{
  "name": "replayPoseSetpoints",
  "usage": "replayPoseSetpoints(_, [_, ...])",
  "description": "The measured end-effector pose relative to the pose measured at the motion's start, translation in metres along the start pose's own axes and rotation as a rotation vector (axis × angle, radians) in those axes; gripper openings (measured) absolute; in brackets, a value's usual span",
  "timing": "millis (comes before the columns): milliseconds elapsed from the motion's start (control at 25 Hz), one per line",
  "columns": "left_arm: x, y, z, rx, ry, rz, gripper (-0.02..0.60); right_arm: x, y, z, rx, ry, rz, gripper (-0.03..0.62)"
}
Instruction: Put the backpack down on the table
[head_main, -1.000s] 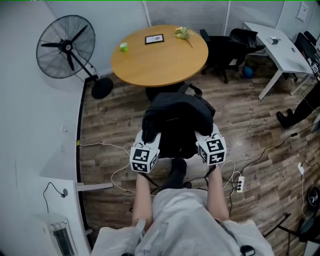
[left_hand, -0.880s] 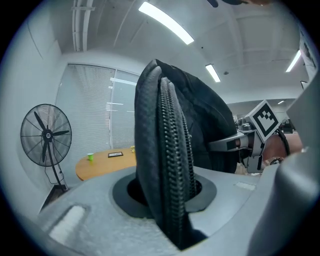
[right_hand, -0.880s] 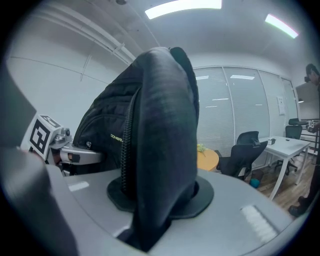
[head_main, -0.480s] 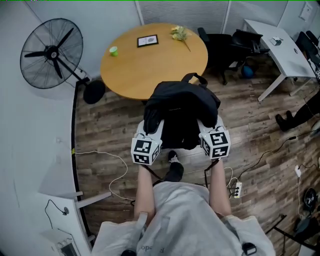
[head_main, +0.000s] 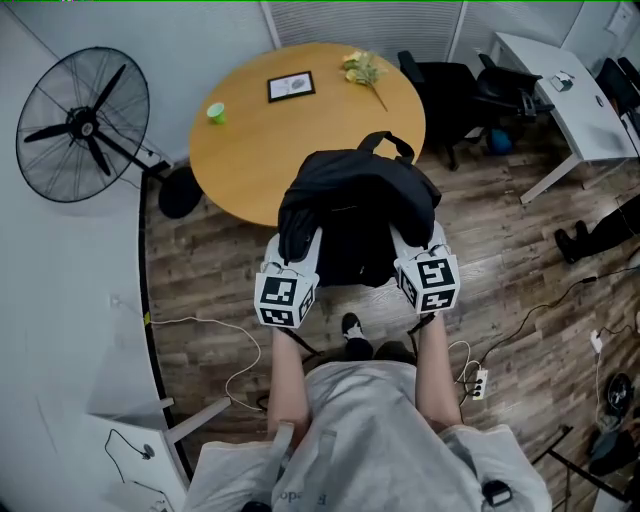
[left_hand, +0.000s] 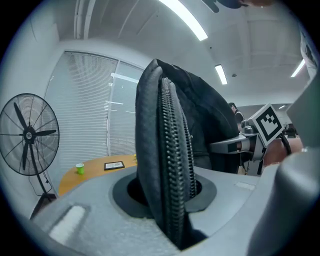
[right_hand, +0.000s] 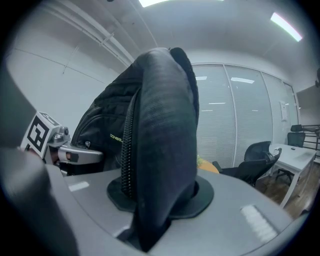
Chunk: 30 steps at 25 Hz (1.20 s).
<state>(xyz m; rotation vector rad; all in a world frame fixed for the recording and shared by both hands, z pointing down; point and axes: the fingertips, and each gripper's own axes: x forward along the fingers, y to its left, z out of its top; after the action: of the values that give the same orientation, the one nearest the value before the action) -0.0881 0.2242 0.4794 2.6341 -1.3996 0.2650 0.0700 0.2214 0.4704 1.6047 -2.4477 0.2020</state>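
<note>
You have the backpack (head_main: 355, 215) clamped from both sides. Your left gripper (head_main: 297, 243) is closed on the bag's left edge. In the left gripper view a fold of black fabric with a zipper (left_hand: 172, 150) running up it stands pinched between the jaws and fills the middle of the frame. Your right gripper (head_main: 411, 240) is closed on the bag's right edge. In the right gripper view a thick dark fold, with a zipper line on its left side, stands between the jaws.

In the head view the bag sits at the centre of the frame, between the two marker cubes. Its upper part, with the carry loop (head_main: 391, 146), overlaps the near edge of the round table (head_main: 250, 160), and its lower part hangs over the wood floor (head_main: 215, 270). No view shows whether it touches the tabletop.

On the table, toward the upper left of the frame, stand a green cup (head_main: 216, 112) and a small framed picture (head_main: 290, 87), with a yellow sprig (head_main: 362, 68) near the far rim. All three lie well apart from the bag. A fan (head_main: 80, 125) stands at the left edge, and dark chairs (head_main: 440, 85) and a white desk (head_main: 590, 90) are at the upper right.
</note>
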Motion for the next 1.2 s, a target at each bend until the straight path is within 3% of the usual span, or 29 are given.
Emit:
replayPoseSetpoints(680, [0.033,0.093,0.002,-0.049,-0.014,0.100,0.089,0.108,0.018,0.022,-0.067,0.014,0.110,0.101])
replayPoseSetpoints(920, [0.077,0.141,0.037,-0.014,-0.043,0.126,0.089,0.159,0.006,0.059,-0.082,-0.020,0.140,0.100])
replayPoseSetpoints(1200, [0.141,0.166,0.079,0.008,-0.078,0.083,0.089,0.209,-0.038,0.100,-0.104,-0.065,0.118,0.100])
